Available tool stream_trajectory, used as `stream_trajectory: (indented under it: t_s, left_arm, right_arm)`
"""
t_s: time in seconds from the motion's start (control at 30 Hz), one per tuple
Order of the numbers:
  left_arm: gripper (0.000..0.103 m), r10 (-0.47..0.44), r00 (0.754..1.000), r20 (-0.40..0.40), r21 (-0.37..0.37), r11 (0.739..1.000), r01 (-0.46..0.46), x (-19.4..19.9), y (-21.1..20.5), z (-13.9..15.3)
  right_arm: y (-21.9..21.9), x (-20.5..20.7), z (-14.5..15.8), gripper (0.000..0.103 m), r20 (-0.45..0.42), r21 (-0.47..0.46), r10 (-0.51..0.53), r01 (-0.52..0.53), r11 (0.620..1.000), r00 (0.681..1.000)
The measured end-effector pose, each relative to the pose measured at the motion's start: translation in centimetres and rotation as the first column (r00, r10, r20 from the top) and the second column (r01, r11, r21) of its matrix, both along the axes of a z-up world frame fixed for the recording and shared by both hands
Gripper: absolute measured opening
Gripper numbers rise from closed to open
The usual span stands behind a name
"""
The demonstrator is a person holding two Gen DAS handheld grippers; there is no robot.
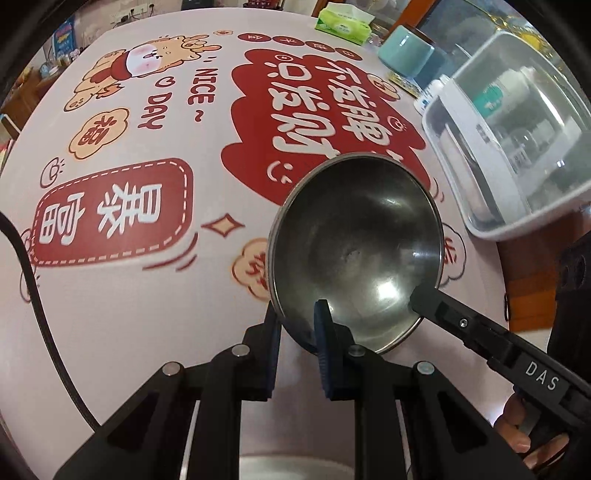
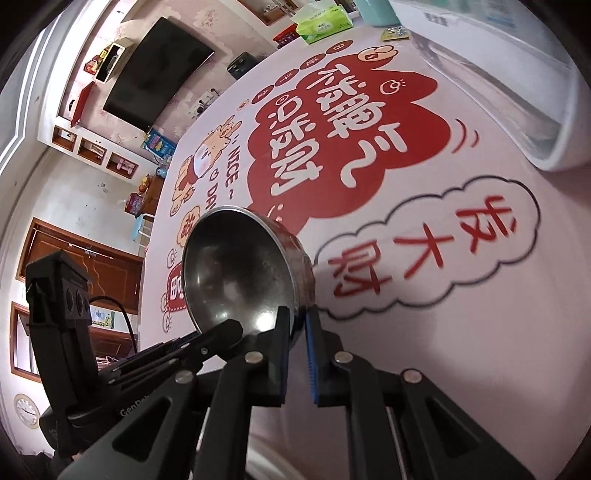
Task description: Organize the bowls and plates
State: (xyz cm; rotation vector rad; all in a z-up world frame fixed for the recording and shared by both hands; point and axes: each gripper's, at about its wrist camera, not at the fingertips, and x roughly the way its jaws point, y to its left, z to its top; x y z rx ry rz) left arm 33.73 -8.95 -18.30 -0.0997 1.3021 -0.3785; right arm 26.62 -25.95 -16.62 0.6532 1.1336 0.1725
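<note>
Bowl [image 1: 356, 254], steel, pinched at near rim by left gripper [image 1: 297, 325], one pad inside, one outside; same grip from right gripper [image 2: 297, 325] on the adjacent rim section, jaws narrow, clamped on the wall. Tilted, held above pink printed tablecloth [image 1: 129, 314]. Further right: clear lidded container [image 1: 517, 147]. At far edge: teal mug [image 1: 406, 51], green tissue pack [image 1: 343, 24].

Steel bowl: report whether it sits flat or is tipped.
Tipped. The steel bowl hangs over the table, rim pinched by the left gripper and right gripper.
</note>
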Motion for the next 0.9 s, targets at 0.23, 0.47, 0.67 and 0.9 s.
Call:
stream_trajectory:
  t_s: [0.23, 0.47, 0.67, 0.9]
  left_arm:
    - [0.016, -0.021, 1.0, 0.019, 0.002, 1.0, 0.021, -4.4, -0.5, 2.2]
    - [0.016, -0.046, 0.998, 0.042, 0.0, 0.999, 0.046, -7.9, -1.5, 3.9]
    - [0.016, -0.072, 0.996, 0.057, -0.016, 0.997, 0.073, -11.2, -1.9, 5.2]
    - [0.016, -0.116, 0.991, 0.067, -0.033, 0.992, 0.119, -15.1, -2.0, 6.1]
  right_arm:
    - [-0.6, -3.7, 1.8, 0.008, 0.028, 0.008, -0.006, 0.006, 1.0, 1.0]
    - [-1.5, -7.5, 3.2, 0.008, 0.043, 0.023, -0.022, 0.021, 1.0, 0.999]
    - [-1.8, -11.1, 4.6, 0.009, 0.058, 0.02, -0.024, 0.023, 1.0, 0.998]
    - [-2.0, -15.5, 5.3, 0.009, 0.053, 0.022, -0.032, 0.03, 0.999, 0.998]
